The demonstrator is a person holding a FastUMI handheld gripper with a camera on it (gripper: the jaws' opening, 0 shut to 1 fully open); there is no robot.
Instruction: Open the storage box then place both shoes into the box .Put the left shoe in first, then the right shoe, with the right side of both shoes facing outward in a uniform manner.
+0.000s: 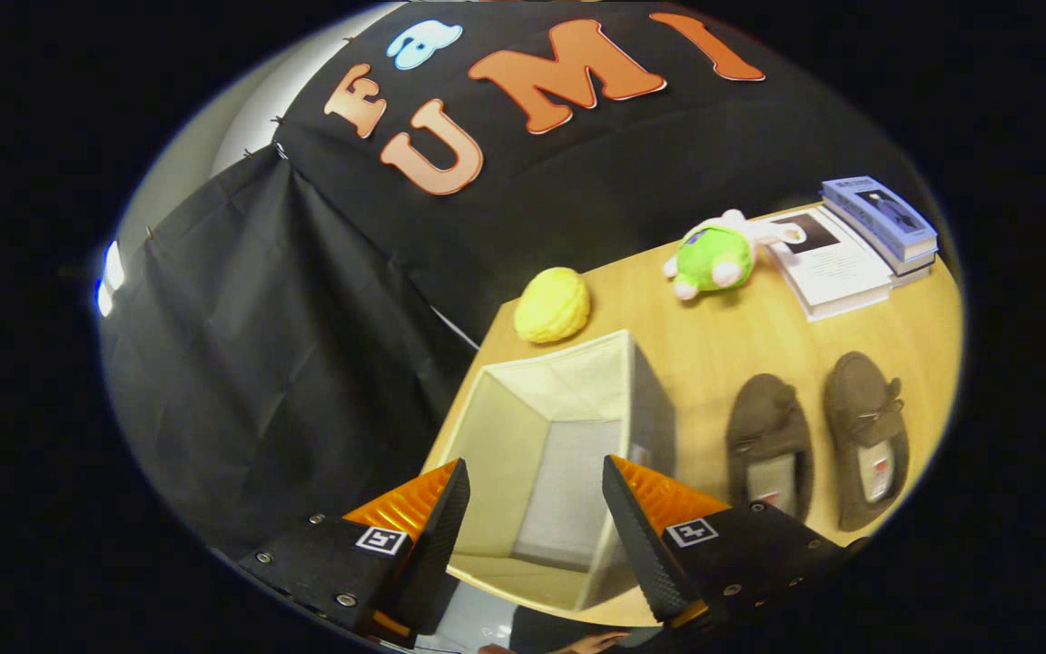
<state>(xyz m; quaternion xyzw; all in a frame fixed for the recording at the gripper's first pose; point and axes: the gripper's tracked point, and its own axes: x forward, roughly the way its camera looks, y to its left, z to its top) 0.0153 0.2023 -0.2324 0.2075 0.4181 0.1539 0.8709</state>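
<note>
Storage box [568, 427]: pale fabric box, open at the top, standing on the wooden bench [741, 336] at its edge nearest the black cloth wall; the inside shows bare walls and a grey floor, with nothing in it.
Gripper [537, 536]: hangs above the storage box, looking down into it at a tilt.
Fingers: spread wide apart, one finger [437, 518] over the box wall on the cloth side and the other over the wall on the shoe side; they pinch nothing and nothing lies between them but the open mouth of the box.
Shoes: two dark brown slip-on shoes lying flat on the bench beside the storage box, on its side away from the cloth wall, side by side and nearly parallel, openings up.
Nearer shoe [768, 445]: just beside the box, not touching it.
Farther shoe [868, 436]: beyond the nearer shoe from the box, with a small gap between the two.
Yellow ball-like toy [553, 305]: on the bench just past the far wall of the box.
Green and white plush toy [718, 256]: well beyond the box, further along the bench than the yellow toy.
Books [877, 222]: a small stack past the plush toy, partly resting on a white booklet [827, 263] that lies flat on the bench.
Person: a bit of a hand [591, 643] shows below the fingers.
</note>
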